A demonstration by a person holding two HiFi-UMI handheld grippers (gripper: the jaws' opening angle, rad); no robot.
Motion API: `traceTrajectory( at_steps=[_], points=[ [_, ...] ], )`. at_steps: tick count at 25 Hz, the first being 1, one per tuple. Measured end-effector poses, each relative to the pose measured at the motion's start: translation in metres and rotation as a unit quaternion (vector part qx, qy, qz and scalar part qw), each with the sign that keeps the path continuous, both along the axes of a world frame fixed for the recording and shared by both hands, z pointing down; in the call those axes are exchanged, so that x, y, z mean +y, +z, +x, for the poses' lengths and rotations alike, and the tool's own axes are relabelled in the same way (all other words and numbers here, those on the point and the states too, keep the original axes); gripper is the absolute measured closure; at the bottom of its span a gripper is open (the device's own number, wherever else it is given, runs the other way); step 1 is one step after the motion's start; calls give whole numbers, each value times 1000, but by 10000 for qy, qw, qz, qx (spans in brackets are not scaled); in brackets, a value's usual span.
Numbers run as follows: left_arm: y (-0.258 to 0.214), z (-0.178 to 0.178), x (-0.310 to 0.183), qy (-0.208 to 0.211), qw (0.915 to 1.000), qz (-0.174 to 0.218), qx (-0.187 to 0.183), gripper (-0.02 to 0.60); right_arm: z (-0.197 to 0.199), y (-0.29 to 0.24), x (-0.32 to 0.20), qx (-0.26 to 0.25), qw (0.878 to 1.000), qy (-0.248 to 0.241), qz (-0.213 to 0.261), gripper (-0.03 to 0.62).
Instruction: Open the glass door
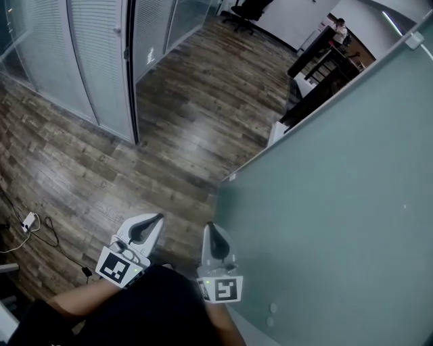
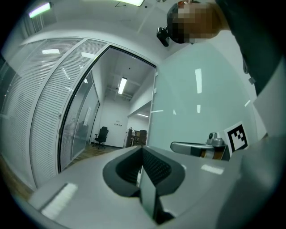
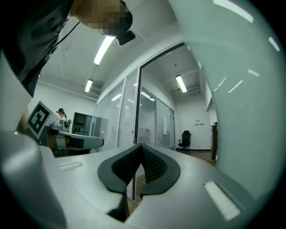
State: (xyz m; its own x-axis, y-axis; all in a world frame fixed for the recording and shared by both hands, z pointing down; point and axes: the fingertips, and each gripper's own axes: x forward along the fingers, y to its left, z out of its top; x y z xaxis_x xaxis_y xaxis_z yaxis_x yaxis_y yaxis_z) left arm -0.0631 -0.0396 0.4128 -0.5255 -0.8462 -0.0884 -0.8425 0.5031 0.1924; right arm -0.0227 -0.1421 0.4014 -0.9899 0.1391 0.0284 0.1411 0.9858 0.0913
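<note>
Both grippers are closed and empty. Right gripper [image 3: 141, 152]: jaws pressed together, nothing between. Left gripper [image 2: 142, 154]: same, pads meeting on nothing. In the head view they sit side by side, pointing level. The left is at 7 o'clock and the right at 6, just beside the door's near edge. I can't tell if the right one touches the glass. No grip on it either way.

Glass door [image 1: 338, 203]: fills the head view from 1 through 5 o'clock and stands swung away from the opening. Its near vertical edge is at centre, just above my right gripper. In the right gripper view it's the pale sheet at 3 o'clock. In the left gripper view it's at 1 o'clock, behind the right gripper.

Progress, my read: opening is largely done.
- The gap between the door edge and the blinds partition [image 1: 95, 61] at 11 o'clock is wide.
- The wooden floor [image 1: 196, 115] runs straight through to an office chair [image 1: 247, 10] at 12.
- What's left is pushing it wider at most. I can't tell if it's at its stop.

Door look:
- Frosted pale grey-green, a single flat pane with no frame.
- Metal fitting [image 1: 414, 39] on the top edge at 1 o'clock.
- Small round fittings [image 1: 272, 309] low on the face at 5 o'clock.
- No handle in any view.
- Ceiling lights reflect off it.

White plug [image 1: 28, 221] with its cable is on the floor at 8 o'clock, well apart from the door.
</note>
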Motion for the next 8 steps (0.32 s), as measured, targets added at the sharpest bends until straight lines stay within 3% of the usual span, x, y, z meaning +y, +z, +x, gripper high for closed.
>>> traceTrajectory(
  at_steps=[8],
  points=[
    [3,16,-3,105,9999,-79,86,583,10,-8,6,-31,9999,-83,-59,594]
  ],
)
